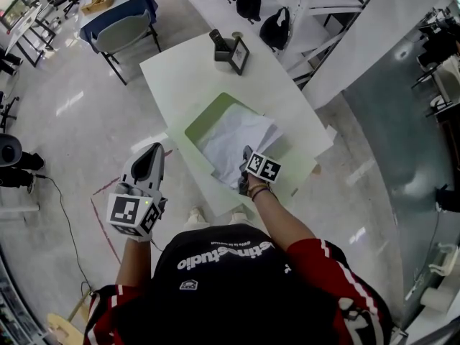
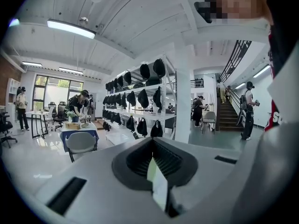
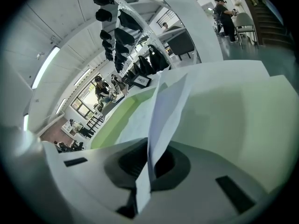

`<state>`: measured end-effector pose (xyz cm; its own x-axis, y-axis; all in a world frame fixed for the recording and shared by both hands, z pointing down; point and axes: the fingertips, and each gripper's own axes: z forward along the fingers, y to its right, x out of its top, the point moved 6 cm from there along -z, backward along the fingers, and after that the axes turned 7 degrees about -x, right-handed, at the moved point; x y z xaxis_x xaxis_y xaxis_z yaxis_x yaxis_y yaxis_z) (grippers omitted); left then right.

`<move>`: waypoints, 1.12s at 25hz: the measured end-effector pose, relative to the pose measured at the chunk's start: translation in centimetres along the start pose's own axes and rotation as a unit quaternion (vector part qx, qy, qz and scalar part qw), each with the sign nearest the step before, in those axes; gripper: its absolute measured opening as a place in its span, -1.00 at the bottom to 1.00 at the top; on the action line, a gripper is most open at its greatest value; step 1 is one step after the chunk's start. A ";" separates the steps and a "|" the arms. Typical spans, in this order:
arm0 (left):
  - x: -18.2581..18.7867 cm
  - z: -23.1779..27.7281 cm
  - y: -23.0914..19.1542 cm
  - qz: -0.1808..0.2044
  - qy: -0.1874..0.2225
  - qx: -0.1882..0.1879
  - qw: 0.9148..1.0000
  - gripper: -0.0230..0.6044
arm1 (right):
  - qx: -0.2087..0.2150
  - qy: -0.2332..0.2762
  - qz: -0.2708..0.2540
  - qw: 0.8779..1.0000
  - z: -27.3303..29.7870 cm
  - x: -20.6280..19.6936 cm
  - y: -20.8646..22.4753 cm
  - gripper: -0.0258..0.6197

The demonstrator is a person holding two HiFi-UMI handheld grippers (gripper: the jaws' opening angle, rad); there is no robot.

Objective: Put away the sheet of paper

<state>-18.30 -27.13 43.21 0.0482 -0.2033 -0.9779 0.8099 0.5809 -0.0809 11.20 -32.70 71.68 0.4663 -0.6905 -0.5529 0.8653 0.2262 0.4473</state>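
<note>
paper: sheet of paper (image 1: pixel 233 139) likely light, limp, best pinched at an edge; on green folder (image 1: pixel 210 117) at table's (image 1: pixel 180 67) near edge | right gripper (image 3: pixel 148 162): clamped on its near edge | left gripper (image 2: pixel 156 171): closed, empty

Right tool (image 1: pixel 245 161) reaching the near edge of the crumpled sheet of paper (image 1: pixel 233 139), paper lying on green folder (image 1: pixel 213 115) on white tabletop (image 1: pixel 277 85), left tool (image 1: pixel 153 152) hovering beside the tabletop

Head view steeply down on table (image 1: pixel 183 60); gripper views close-in.
</note>
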 end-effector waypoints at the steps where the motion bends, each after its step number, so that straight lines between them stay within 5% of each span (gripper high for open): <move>1: 0.0 0.0 -0.2 0.000 -0.001 0.000 1.000 -0.91 | -0.001 -0.001 0.001 1.000 0.1 0.0 -0.1 -0.91; 28: 0.0 -0.8 -4.9 0.001 -0.008 0.027 1.000 -0.91 | 0.010 -0.010 0.004 1.000 4.4 0.3 -4.5 -0.91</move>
<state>-22.80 -29.33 43.49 0.0595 -0.2146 -0.9749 0.8397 0.5388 -0.0674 6.67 -36.97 72.61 0.4688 -0.7022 -0.5358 0.8577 0.2170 0.4661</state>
